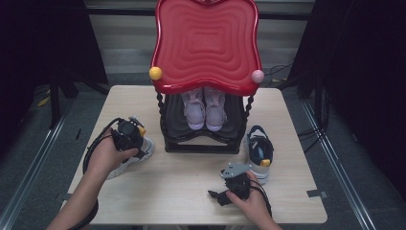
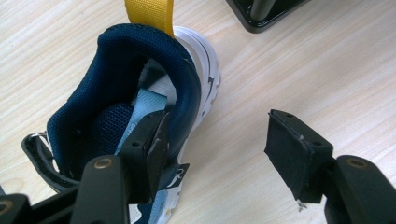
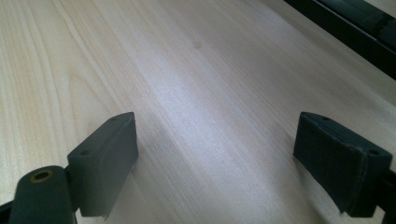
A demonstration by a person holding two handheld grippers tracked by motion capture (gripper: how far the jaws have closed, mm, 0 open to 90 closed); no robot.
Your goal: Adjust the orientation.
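A navy and white sneaker (image 2: 135, 88) with a yellow heel loop (image 2: 149, 14) lies on the wooden table (image 1: 186, 177) at the left. My left gripper (image 2: 217, 126) is at its heel: one jaw reaches inside the shoe opening, the other stands outside over bare wood. The padded collar is between them, and the outer pad is clear of it. In the high view the left gripper (image 1: 130, 135) covers most of this sneaker (image 1: 146, 149). The matching sneaker (image 1: 259, 151) stands at the right. My right gripper (image 3: 219, 123) is open above bare wood, near the front edge (image 1: 218, 195).
A black shoe rack (image 1: 203, 141) with a red wavy top (image 1: 206, 43) stands at the table's back middle. A pair of pink shoes (image 1: 205, 109) sits on its lower shelf. A yellow knob (image 1: 155, 73) and a pink knob (image 1: 257, 76) mark its front corners.
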